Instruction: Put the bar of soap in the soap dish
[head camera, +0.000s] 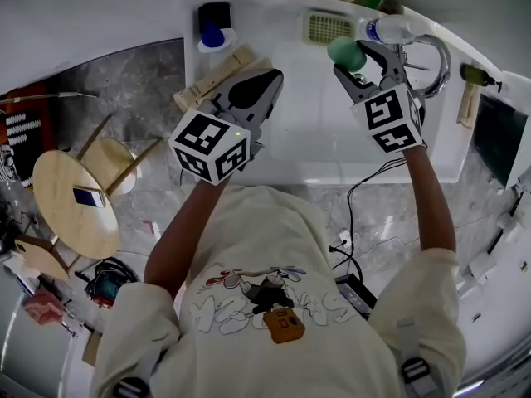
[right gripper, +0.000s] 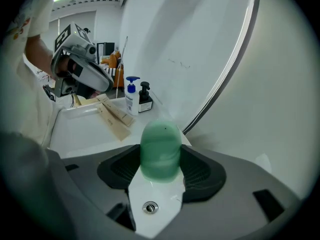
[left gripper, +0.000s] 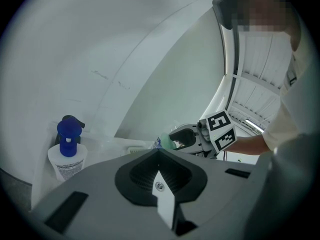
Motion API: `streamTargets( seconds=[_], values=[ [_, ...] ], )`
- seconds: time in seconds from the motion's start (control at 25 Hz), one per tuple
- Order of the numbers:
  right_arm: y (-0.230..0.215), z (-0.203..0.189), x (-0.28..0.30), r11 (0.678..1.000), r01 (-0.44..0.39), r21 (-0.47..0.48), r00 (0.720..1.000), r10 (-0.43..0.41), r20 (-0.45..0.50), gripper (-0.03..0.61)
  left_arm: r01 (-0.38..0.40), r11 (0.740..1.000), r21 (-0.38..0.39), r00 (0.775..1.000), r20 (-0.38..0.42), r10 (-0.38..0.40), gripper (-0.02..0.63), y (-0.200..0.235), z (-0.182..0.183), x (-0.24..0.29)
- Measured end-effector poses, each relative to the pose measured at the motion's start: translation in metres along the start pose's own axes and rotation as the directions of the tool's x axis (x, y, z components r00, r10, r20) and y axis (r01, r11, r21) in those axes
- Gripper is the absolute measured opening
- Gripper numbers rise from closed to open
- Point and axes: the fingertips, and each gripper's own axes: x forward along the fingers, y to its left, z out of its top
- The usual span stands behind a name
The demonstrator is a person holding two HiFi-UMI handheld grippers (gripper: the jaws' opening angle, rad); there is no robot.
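The green bar of soap (head camera: 347, 53) is clamped in my right gripper (head camera: 355, 59), held above the back of the white sink (head camera: 332, 152). The right gripper view shows its rounded end (right gripper: 160, 149) sticking out between the jaws. The pale green slotted soap dish (head camera: 328, 28) sits on the ledge just behind the soap, a little to its left. My left gripper (head camera: 267, 80) hovers over the sink's left side, jaws shut with nothing in them (left gripper: 159, 154). From the left gripper view, the right gripper (left gripper: 172, 142) and the soap (left gripper: 166, 143) are visible ahead.
A blue-topped pump bottle (head camera: 214, 31) stands at the back left corner, a black bottle (right gripper: 145, 96) beside it. Long beige packets (head camera: 220, 75) lie on the sink's left rim. A chrome faucet (head camera: 433, 63) and a plastic bottle (head camera: 386, 30) are at right. A round wooden stool (head camera: 75, 197) stands on the floor.
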Motion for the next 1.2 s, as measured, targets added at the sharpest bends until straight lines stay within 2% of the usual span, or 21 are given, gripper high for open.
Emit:
streamTargets(
  seconds=[0.24, 0.44, 0.6, 0.76, 1.2],
  values=[
    [-0.006, 0.000, 0.013, 0.999, -0.050, 0.020, 0.999, 0.050, -0.020, 0.259, 0.009, 1.000, -0.016, 1.000, -0.013, -0.010, 0.009, 0.001, -0.007, 0.005],
    [-0.012, -0.004, 0.022, 0.998, -0.052, -0.020, 0.997, 0.050, -0.059, 0.261, 0.018, 0.999, -0.030, 1.000, -0.019, -0.018, 0.009, 0.005, -0.013, 0.012],
    [-0.009, -0.003, 0.029, 0.995, -0.086, -0.048, 0.992, 0.082, -0.096, 0.261, 0.025, 0.999, -0.036, 0.999, -0.024, -0.026, 0.009, 0.008, -0.016, 0.015],
    [-0.010, -0.004, 0.038, 0.992, -0.097, -0.077, 0.989, 0.087, -0.117, 0.261, 0.025, 0.999, -0.037, 0.999, -0.028, -0.026, 0.009, 0.011, -0.017, 0.019],
    [-0.012, -0.017, 0.068, 0.991, -0.111, -0.074, 0.976, 0.095, -0.195, 0.259, 0.039, 0.998, -0.039, 0.998, -0.054, -0.041, 0.009, 0.015, -0.027, 0.033]
  ],
)
